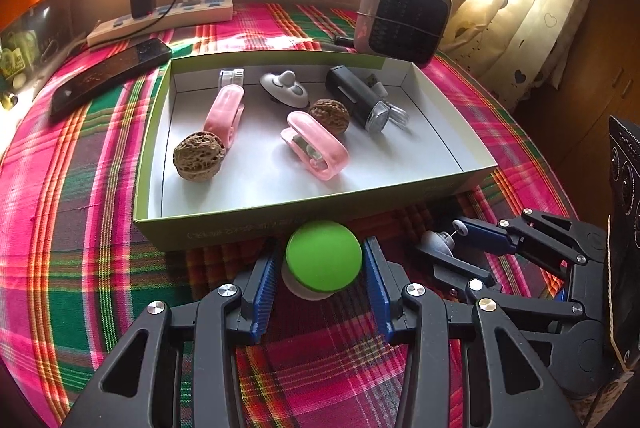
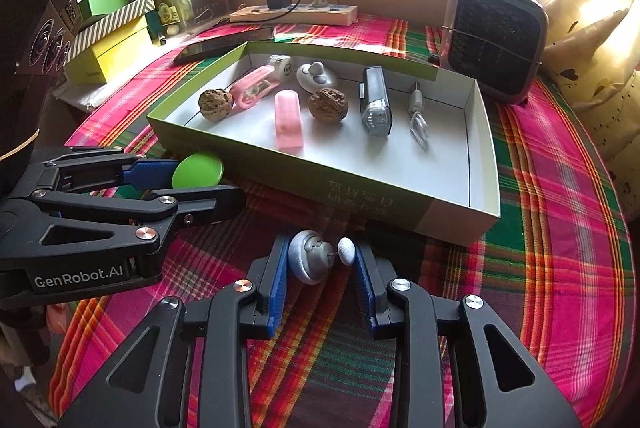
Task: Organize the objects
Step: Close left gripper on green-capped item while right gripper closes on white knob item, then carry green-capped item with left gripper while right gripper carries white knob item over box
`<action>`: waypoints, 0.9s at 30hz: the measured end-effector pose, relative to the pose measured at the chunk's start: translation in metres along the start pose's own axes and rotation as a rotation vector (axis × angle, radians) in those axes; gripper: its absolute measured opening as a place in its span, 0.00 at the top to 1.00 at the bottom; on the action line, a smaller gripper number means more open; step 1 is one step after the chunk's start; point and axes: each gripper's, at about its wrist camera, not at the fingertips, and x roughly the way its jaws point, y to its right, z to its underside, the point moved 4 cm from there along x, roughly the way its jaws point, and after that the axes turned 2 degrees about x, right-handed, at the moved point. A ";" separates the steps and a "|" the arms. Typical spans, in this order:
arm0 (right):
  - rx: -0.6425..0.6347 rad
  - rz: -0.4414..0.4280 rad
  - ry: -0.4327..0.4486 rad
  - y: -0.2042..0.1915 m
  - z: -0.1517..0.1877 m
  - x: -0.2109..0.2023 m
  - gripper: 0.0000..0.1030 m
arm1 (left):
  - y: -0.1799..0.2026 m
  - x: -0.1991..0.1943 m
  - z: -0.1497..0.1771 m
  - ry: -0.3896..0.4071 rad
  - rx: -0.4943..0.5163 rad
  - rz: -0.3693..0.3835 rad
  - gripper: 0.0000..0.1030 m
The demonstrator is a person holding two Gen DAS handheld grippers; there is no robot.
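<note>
My left gripper (image 1: 323,264) is around a small jar with a green lid (image 1: 324,258), just in front of the open green box (image 1: 280,214); the pads sit beside the lid with small gaps. My right gripper (image 2: 322,260) is around a grey security tag with a pin (image 2: 310,260), fingers close beside it. The box (image 2: 360,184) holds two walnuts (image 1: 198,156) (image 1: 330,114), two pink clips (image 1: 316,144) (image 1: 224,112), a white tag (image 1: 284,88), a black lighter-like device (image 1: 356,96), a cable and a small jar.
A small heater (image 1: 402,14) stands behind the box on the plaid cloth. A phone (image 1: 110,76) and a power strip with charger (image 1: 160,18) lie at the back left. Yellow and striped boxes (image 2: 108,40) sit at the left. Curtains hang at the right.
</note>
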 end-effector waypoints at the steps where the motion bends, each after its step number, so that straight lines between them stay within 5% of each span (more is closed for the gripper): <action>1: 0.000 -0.001 0.000 0.000 0.000 0.000 0.69 | 0.000 0.000 0.000 0.002 -0.001 -0.001 0.62; 27: -0.001 0.001 0.000 0.000 0.000 0.000 0.69 | 0.001 -0.002 0.000 0.021 0.009 -0.012 0.70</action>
